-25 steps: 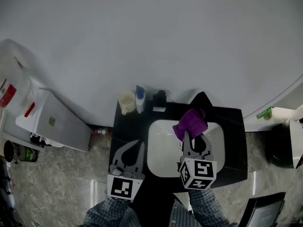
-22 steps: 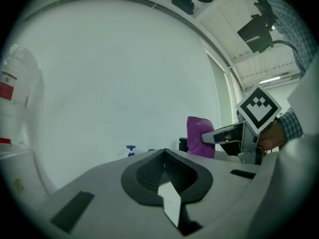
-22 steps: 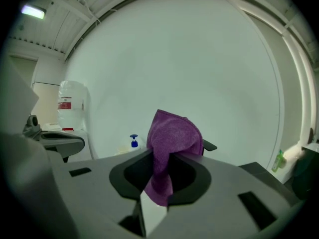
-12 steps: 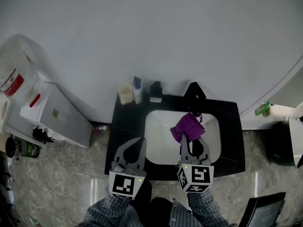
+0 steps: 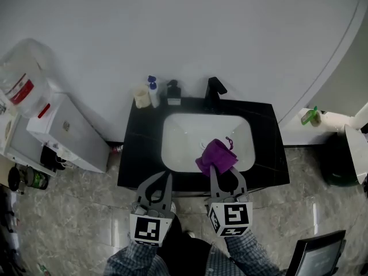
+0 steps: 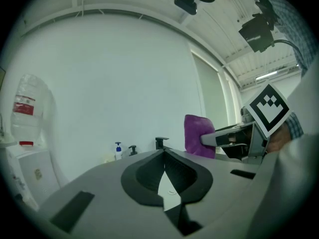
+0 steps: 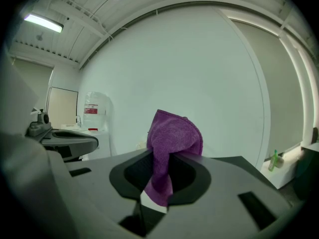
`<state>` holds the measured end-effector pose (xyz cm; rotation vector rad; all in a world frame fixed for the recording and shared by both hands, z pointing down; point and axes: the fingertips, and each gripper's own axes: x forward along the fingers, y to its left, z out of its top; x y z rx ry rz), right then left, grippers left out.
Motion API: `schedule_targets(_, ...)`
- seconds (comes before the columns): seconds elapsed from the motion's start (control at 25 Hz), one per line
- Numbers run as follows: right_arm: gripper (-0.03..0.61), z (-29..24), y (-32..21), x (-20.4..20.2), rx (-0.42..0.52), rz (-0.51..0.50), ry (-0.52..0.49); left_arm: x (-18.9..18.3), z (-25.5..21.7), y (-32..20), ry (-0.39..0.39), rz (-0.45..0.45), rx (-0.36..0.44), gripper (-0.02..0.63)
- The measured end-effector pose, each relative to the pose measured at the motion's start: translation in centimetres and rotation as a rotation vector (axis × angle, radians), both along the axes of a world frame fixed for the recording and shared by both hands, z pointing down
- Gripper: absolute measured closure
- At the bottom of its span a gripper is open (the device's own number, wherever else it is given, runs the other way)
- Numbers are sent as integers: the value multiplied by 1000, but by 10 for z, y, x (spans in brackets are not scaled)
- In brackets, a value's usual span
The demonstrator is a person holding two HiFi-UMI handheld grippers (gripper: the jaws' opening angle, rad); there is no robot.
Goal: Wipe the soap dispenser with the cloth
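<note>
Head view and both gripper views, taken at a black counter [image 5: 138, 154] with an inset white sink [image 5: 172, 148]. The right gripper [image 5: 221, 168] has its jaws closed on a purple cloth [image 5: 215, 156]. In its own view the cloth [image 7: 172, 138] bunches up above the jaws, with a tail hanging down between them. The left gripper [image 5: 162, 178] has its jaws drawn together with nothing between them; through the gap behind the tips we see only the pale sink.

The cloth hangs over the front rim of the sink, on the person's side. The soap dispenser [image 5: 173, 91], a dark pump bottle, stands upright at the back of the counter against the wall. It lies left of the faucet [image 5: 214, 89] and just beside a white bottle with a blue pump [image 5: 152, 89]. We cannot tell for certain which of these two pump bottles the task means. In the left gripper view both appear small and distant beyond the jaws.

We judge the task to be at its opening stage. The cloth is in hand, but it is well apart from the dispenser, and no wiping contact has been made. What is left is to carry the cloth across the sink to the back left and rub the dispenser's body and pump. The free left gripper may be needed to steady the dispenser.
</note>
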<state>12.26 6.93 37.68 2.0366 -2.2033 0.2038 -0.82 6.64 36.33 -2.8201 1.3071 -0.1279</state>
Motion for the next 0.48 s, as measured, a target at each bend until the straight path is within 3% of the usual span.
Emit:
schedule_targets(0.08,500,0,20,-3,-11,-6,-5,-1,-5,20,-27,7,29,612)
schedule_targets(0.48,500,-10,60,-25,-15,1,-29,-15,-22,59,-40,36,12,612)
